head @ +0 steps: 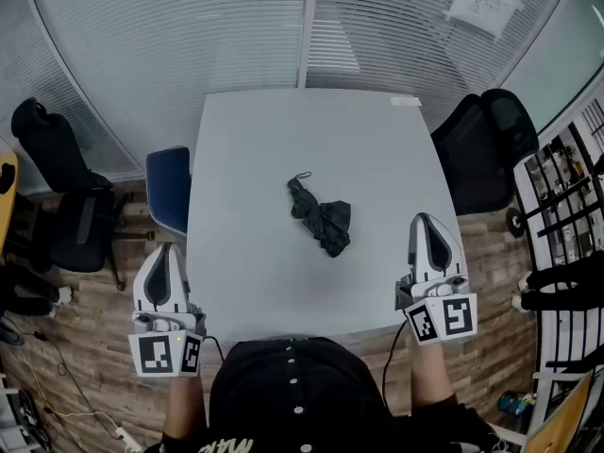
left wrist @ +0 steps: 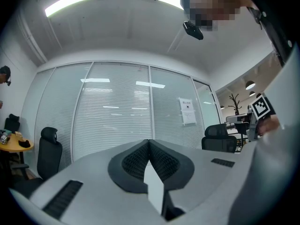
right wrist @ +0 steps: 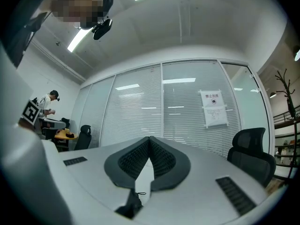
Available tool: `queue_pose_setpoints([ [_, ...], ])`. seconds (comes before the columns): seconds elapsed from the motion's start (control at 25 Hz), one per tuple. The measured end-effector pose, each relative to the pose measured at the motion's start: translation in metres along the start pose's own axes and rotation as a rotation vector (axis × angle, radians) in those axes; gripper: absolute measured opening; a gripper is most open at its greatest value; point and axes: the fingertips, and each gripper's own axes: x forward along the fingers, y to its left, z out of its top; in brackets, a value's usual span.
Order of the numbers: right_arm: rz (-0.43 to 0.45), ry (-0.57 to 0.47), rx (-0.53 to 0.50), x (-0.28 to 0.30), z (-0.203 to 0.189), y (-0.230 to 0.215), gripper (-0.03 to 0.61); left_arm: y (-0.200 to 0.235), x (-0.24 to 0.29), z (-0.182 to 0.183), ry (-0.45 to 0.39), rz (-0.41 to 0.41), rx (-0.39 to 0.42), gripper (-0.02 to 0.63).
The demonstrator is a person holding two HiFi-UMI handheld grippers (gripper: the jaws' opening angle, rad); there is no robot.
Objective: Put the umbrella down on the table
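Umbrella, just one, lies on the table; left gripper and right gripper: jaws together.

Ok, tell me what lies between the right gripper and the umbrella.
Only bare table: the head view shows plain grey surface from the umbrella to the right gripper, whose jaws are together with nothing held.

umbrella: right gripper view shows only a dark scrap with a strap loop; the rest is hidden behind the right gripper
dark shape: low in left gripper view, too little shows to identify
notice: print too small to read
far person: tiny, activity unclear
rack: cut by right edge
torso: cut by bottom edge
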Motion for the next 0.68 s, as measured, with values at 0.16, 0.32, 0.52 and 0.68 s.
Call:
queue_pose_setpoints([
  [0.16,0.010,0.004,0.012,0.0021,-0.0028,0.0016,0.029,-0.0002,-0.0012,0.0011,0.001,0.005,0.002,0.014],
  [0.32,0.021,0.008,0.035,0.0040,-0.0058,0.0035,0.029,0.0000,-0.0034,0.0007,0.002,0.008,0.002,0.014],
  [0.52,0.031,0.011,0.029,0.0066,-0.0069,0.0056,0.029,-0.0006,-0.0038,0.0003,0.008,0.013,0.000,0.014],
  [0.68,0.040,0.015,0.030,0.0078,-0.0080,0.0067,0.029,-0.0020,-0.0034,0.0014,0.006,0.012,0.003,0.014],
])
